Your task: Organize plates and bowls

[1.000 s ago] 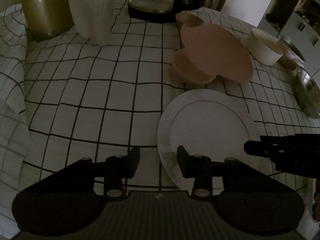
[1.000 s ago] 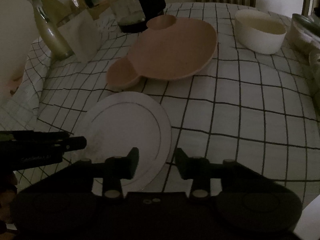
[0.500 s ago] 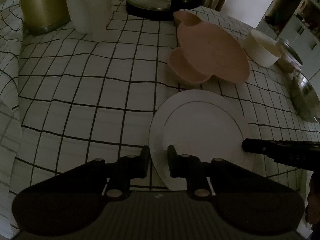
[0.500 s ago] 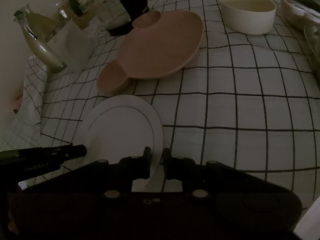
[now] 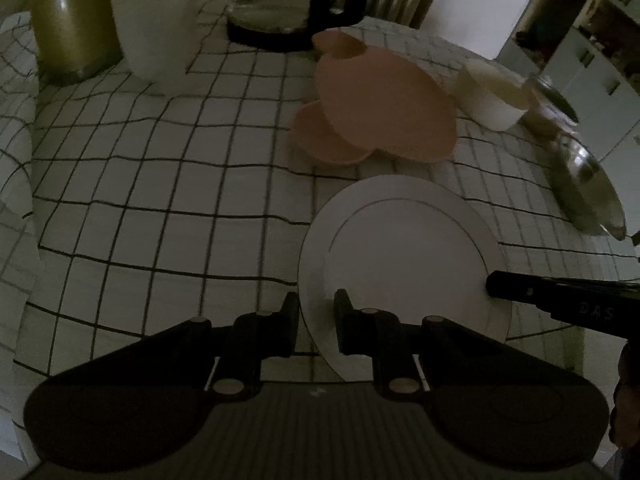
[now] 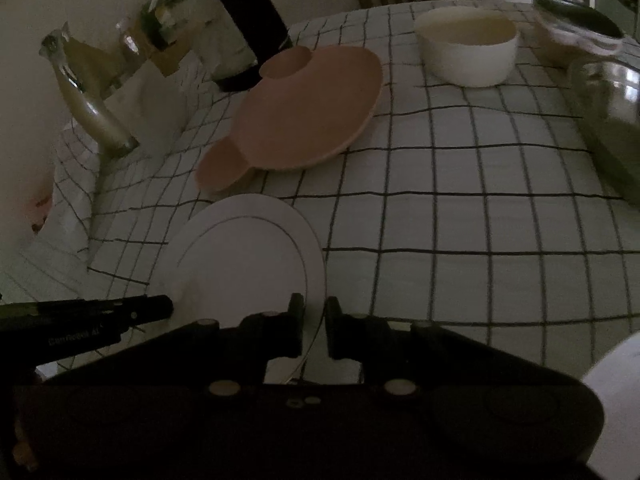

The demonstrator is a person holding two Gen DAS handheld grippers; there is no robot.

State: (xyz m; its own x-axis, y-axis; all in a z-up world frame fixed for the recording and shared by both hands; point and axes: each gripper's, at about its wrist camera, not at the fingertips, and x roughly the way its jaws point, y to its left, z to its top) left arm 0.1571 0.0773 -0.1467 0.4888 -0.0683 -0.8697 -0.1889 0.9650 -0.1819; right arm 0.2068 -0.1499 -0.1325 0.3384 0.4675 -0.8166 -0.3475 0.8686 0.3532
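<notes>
both claws pinch the white plate at lower centre: left claw on its left rim, right claw on its right rim; pink plate sits above on the worktop.

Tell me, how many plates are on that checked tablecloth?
2: a round white plate nearest, gripped at both edges, and a pink mouse-eared plate behind it. Others may lie outside view.

Both views dim, underexposed, grainy. Faint daylight from far right doorway; weak glints on gold vase and steel bowl. Slight motion blur. Fisheye bends tablecloth grid near edges. Corners vignetted black.
</notes>
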